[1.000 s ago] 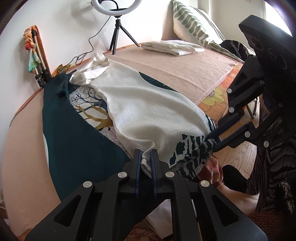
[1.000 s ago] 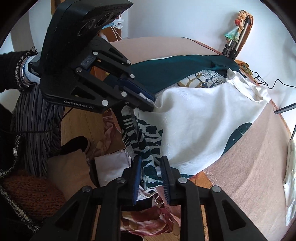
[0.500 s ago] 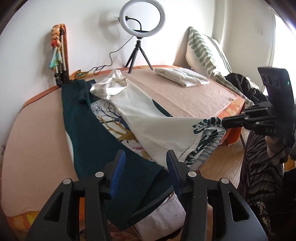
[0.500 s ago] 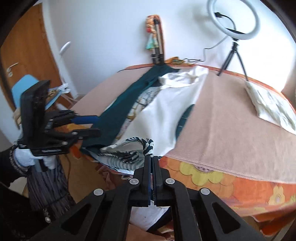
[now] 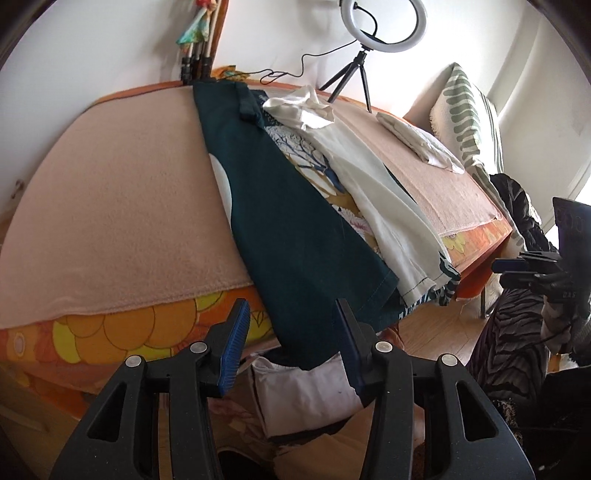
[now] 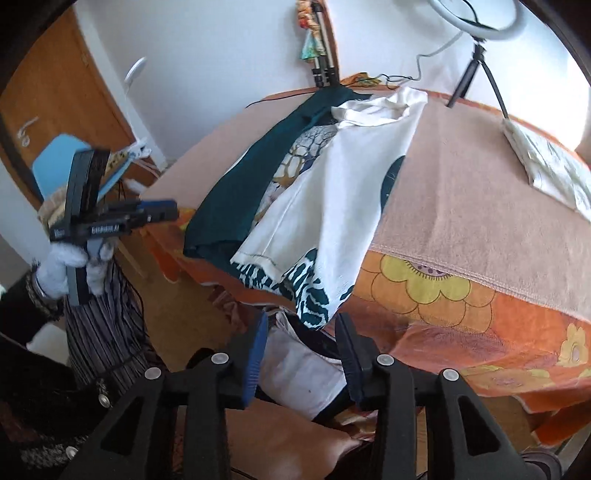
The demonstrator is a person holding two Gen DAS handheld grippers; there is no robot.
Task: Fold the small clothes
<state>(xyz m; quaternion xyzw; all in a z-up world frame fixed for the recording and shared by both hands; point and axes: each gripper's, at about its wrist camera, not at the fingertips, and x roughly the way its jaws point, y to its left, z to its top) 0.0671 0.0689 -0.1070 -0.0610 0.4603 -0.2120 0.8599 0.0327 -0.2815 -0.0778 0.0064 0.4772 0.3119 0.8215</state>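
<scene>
A garment lies lengthways across the bed, its dark teal side (image 5: 295, 221) next to a white folded-over layer (image 5: 384, 206). Its striped hem (image 6: 310, 291) hangs over the bed's front edge. My left gripper (image 5: 290, 314) stands open just off that edge, in front of the teal hem and apart from it, with nothing between its blue pads. My right gripper (image 6: 302, 325) is below the striped hem; its jaws are opening and hold nothing. Each gripper also shows in the other's view: the right gripper (image 5: 517, 266) and the left gripper (image 6: 159, 214) in a white-gloved hand.
A folded white pile (image 5: 421, 144) lies on the pink blanket (image 5: 110, 206) near a leaf-print pillow (image 5: 465, 110). A ring light (image 5: 384, 26) on a tripod stands at the far edge. A white bag (image 5: 306, 391) sits on the floor under the grippers. A blue chair (image 6: 59, 162) stands by the door.
The left gripper let go of the white hem first, then the right let go of the striped corner. Both pulled back from the bed and rolled; the hem now hangs over the edge.
</scene>
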